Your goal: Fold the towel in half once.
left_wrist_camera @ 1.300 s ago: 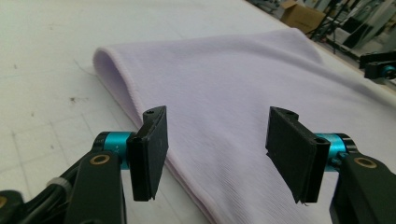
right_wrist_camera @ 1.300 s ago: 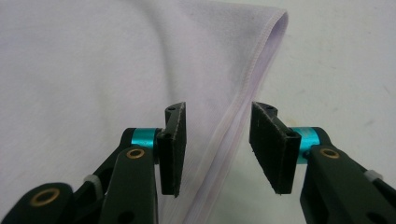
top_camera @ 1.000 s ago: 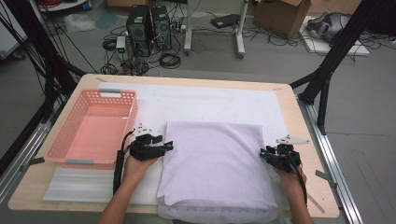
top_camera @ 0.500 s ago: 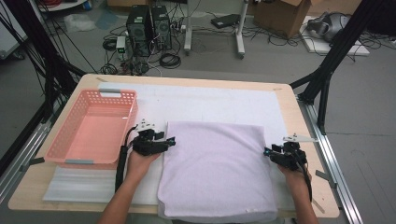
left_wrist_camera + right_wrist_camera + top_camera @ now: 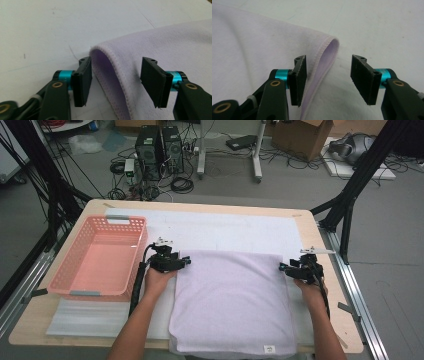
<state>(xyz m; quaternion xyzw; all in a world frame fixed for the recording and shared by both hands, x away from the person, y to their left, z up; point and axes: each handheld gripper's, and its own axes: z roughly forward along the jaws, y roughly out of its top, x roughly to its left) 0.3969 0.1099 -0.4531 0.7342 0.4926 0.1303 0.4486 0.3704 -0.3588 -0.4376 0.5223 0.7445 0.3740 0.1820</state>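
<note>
Folding work: pale lilac terry towel (image 5: 232,302) lies doubled flat on white foam table mat (image 5: 225,227), centre to 6 o'clock, near hem hanging over the table edge. Soft, light, limp, grippy pile; likely sags if lifted by one point, so best taken at two corners. Left gripper (image 5: 181,263) at towel's 10 o'clock corner, jaws apart astride folded edge (image 5: 110,65), not pinching. Right gripper (image 5: 286,268) at 2 o'clock corner, jaws have just been opening, released, hem (image 5: 329,50) between them. Pink plastic lattice basket (image 5: 100,257) close at 9 o'clock limits leftward swing; bare mat toward 12 o'clock gives room.
</note>
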